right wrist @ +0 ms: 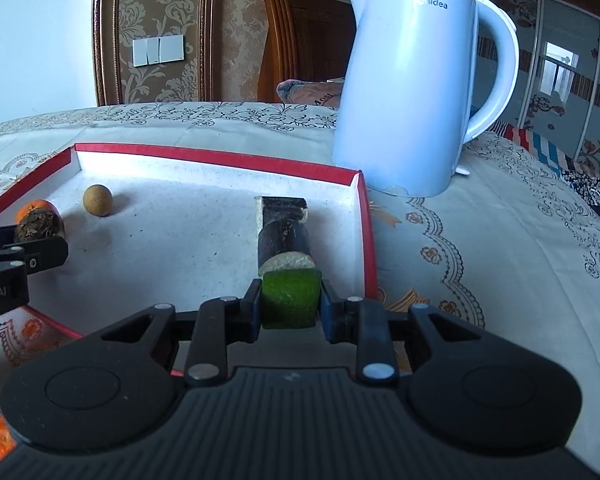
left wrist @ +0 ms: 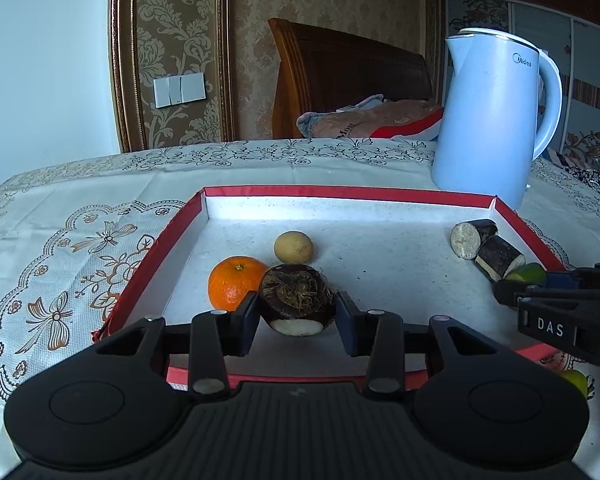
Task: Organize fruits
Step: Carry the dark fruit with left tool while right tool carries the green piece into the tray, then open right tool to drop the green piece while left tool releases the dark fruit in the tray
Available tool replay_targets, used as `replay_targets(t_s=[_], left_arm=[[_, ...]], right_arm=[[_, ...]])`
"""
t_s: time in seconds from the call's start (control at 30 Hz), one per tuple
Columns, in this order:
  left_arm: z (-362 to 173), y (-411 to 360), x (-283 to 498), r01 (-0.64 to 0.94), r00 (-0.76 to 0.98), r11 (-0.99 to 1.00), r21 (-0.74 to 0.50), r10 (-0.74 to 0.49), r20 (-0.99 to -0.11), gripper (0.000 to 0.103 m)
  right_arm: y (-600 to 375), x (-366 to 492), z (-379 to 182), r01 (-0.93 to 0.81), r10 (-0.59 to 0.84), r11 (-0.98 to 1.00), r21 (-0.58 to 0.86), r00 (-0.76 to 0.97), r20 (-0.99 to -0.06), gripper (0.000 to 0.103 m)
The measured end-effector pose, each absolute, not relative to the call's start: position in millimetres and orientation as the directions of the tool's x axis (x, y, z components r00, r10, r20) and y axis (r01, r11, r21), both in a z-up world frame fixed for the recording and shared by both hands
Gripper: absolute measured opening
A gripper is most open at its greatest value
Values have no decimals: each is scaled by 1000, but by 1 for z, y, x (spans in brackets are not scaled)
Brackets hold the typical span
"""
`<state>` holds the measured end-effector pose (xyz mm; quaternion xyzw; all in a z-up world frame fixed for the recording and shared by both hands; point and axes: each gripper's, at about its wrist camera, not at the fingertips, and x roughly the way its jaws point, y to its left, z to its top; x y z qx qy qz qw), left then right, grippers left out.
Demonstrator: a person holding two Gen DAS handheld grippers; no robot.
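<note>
water chestnut (left wrist: pixel 297 299), dark, hairy, pale cut base, touching orange (left wrist: pixel 233 282); tan round longan (left wrist: pixel 293 247) just behind; two dark sugarcane chunks (right wrist: pixel 282 233) end to end by tray's right wall; green piece (right wrist: pixel 290 300) at their near end

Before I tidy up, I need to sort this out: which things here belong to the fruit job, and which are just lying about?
Job: tray, orange, longan, water chestnut in left claw, cane pieces, green fruit in right claw.

Lying about: kettle, tablecloth.
</note>
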<state>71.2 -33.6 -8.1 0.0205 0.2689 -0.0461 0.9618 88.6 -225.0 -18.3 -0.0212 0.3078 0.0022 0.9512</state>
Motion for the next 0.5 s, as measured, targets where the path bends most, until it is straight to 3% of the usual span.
replay_targets(t_s=[0.5], left_arm=[[-14, -45, 107, 63, 860, 995, 78, -15, -510, 40]], right_arm=[[-227, 123, -17, 40, -45, 999, -22, 803, -595, 27]])
